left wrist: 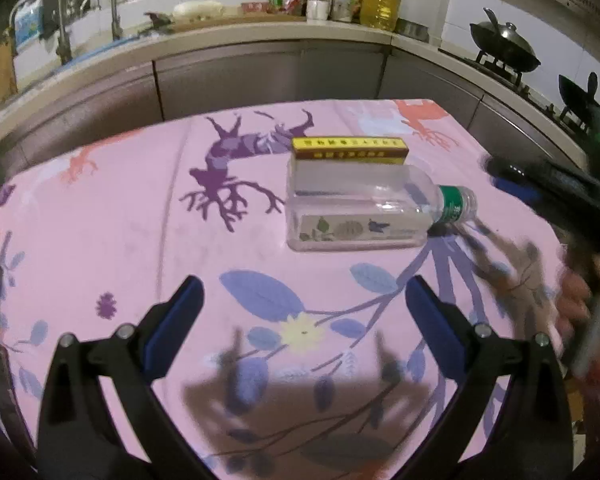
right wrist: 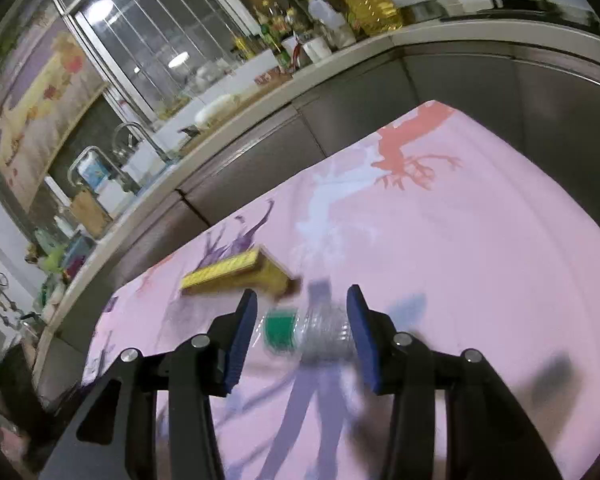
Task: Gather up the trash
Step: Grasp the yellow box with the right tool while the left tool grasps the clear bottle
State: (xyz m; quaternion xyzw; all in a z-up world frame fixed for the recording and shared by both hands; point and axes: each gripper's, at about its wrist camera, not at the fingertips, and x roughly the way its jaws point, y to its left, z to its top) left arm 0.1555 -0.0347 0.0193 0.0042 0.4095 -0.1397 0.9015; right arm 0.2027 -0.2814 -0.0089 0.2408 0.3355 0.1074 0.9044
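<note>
A table draped in a pink cloth printed with purple, blue and coral trees and leaves (left wrist: 140, 208) stands in front of a curved kitchen counter (left wrist: 228, 40) crowded with bottles, beside a sink with tall taps (left wrist: 60, 28) on one side and black woks on a stove (left wrist: 504, 46) on the other. On the cloth lies a clear, squarish plastic bottle with a leaf-printed label (left wrist: 352, 210), on its side; seen from the left wrist its body nearly hides a second clear plastic bottle with a green label band (left wrist: 456, 204), whose neck end juts out to the right. Just behind them, touching or almost touching the squarish bottle, sits a flat yellow-and-brown cardboard box (left wrist: 350, 148). The left gripper (left wrist: 304, 296) hangs above bare cloth on the near side of the bottles, its 2 blue-padded fingers (left wrist: 180, 312) spread wide with nothing between them. The right gripper (right wrist: 302, 324) straddles the green-banded bottle (right wrist: 320, 332), which lies between its half-closed jaws; the picture is smeared by motion, so I cannot tell whether the blue pads (right wrist: 242, 340) press on the plastic. In that view the cardboard box (right wrist: 236, 272) lies just beyond the fingertips. The right gripper shows at the left-wrist view's right edge only as a dark blur.
</note>
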